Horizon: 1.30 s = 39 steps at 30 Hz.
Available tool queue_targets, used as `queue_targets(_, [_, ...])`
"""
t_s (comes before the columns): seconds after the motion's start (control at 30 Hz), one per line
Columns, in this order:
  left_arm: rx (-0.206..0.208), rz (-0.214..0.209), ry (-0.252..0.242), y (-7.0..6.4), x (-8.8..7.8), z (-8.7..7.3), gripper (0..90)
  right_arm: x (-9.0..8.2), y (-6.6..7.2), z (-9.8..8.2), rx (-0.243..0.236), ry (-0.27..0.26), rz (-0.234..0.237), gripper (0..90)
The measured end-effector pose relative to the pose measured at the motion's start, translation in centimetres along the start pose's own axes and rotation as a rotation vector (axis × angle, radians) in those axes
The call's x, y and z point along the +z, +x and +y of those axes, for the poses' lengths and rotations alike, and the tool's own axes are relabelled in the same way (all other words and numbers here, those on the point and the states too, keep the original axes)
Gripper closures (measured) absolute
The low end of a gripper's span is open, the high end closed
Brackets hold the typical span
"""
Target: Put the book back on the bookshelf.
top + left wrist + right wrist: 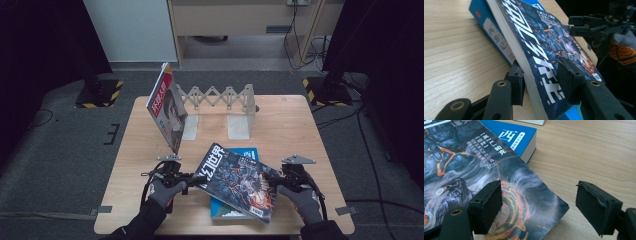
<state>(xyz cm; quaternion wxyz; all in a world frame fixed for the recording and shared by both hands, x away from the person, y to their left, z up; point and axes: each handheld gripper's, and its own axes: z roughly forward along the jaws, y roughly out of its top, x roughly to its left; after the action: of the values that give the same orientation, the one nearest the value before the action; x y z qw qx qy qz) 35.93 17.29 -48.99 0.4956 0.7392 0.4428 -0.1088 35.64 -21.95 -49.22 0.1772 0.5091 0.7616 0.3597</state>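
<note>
Your high view is dim and soft: the wooden table [300, 125] takes even light from above while the floor and both side edges of the frame sink to near black. Shadows under things are faint and short. Your left gripper view is brighter, with pale glare across the tabletop at its upper left corner; the black jaws at the bottom edge are blurred. Your right gripper view is evenly lit, sharp on the dark magazine [486, 165] cover, softer at the far table edge.
</note>
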Motion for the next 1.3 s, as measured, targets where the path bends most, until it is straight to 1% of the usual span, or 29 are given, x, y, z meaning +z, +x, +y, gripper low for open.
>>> queue_targets(0.07, [0.007,-0.009,0.013,-0.1,0.3,0.0,53.4,0.0,0.0,0.0,-0.001,-0.003,0.002,21.7])
queue_targets(0.17, [0.013,0.003,0.027,-0.2,0.7,-0.1,49.0,0.0,0.0,0.0,0.000,-0.006,0.003,22.0])
queue_targets(0.2, [-0.011,-0.008,0.031,0.0,0.9,-0.1,48.8,0.0,0.0,0.0,0.001,-0.006,0.003,22.2])
queue_targets(0.3, [-0.029,-0.006,0.051,0.2,1.2,-0.2,48.9,0.0,0.0,0.0,0.000,-0.007,0.004,22.1])
queue_targets(0.37, [-0.033,-0.003,0.061,0.3,1.2,-0.3,49.4,0.0,0.0,0.0,0.003,-0.008,0.004,22.1])
queue_targets(0.4, [-0.040,0.003,0.085,0.5,1.3,-0.3,49.9,0.0,0.0,0.0,0.003,-0.009,0.005,22.1])
queue_targets(0.43, [-0.040,0.007,0.091,0.5,1.3,-0.3,51.3,0.0,0.0,0.0,0.006,-0.010,0.005,22.1])
queue_targets(0.5, [-0.040,0.010,0.093,0.5,1.3,-0.3,56.9,0.0,0.0,0.0,0.009,-0.011,0.008,22.0])
queue_targets(0.53, [-0.060,-0.015,0.074,0.6,1.0,-0.2,59.9,0.0,0.0,0.0,0.009,-0.012,0.008,22.0])
queue_targets(0.57, [-0.070,-0.031,0.063,0.6,0.8,-0.1,63.2,0.0,0.0,0.0,0.006,-0.011,0.005,22.0])
queue_targets(0.63, [-0.076,-0.052,0.045,0.4,0.6,0.1,68.3,0.0,0.0,0.0,0.008,-0.006,0.004,21.7])
queue_targets(0.7, [-0.067,-0.055,0.032,0.2,0.4,0.3,70.8,0.0,-0.1,0.0,0.010,-0.003,0.005,21.4])
queue_targets(0.8, [-0.074,-0.066,0.018,0.0,0.2,0.4,73.4,0.0,-0.1,0.1,0.010,-0.001,0.006,21.0])
queue_targets(0.83, [-0.072,-0.077,0.009,-0.3,0.0,0.7,74.2,0.0,-0.2,0.1,0.012,0.000,0.006,20.9])
queue_targets(0.87, [-0.072,-0.077,0.009,-0.3,0.0,0.7,74.9,0.0,-0.2,0.1,0.012,0.000,0.006,20.9])
queue_targets(0.9, [-0.071,-0.088,-0.006,-0.6,-0.2,0.9,75.7,0.0,-0.2,0.1,0.014,0.001,0.007,20.7])
queue_targets(1.0, [-0.074,-0.102,-0.018,-1.1,-0.4,1.3,78.1,0.0,-0.1,0.1,0.013,0.001,0.009,20.3])
queue_targets(1.13, [-0.066,-0.111,-0.030,-1.6,-0.6,1.6,79.7,0.0,-0.2,0.2,0.016,-0.001,0.009,20.2])
queue_targets(1.2, [-0.067,-0.115,-0.033,-1.8,-0.7,1.8,80.4,-0.2,-0.3,0.3,0.020,-0.012,0.007,20.2])
queue_targets(1.27, [-0.073,-0.121,-0.042,-1.9,-0.8,1.9,81.2,-0.4,-0.7,0.3,0.037,-0.024,0.001,20.0])
queue_targets(1.3, [-0.071,-0.120,-0.051,-2.0,-1.1,2.0,81.4,-0.5,-0.8,0.3,0.037,-0.028,-0.001,20.0])
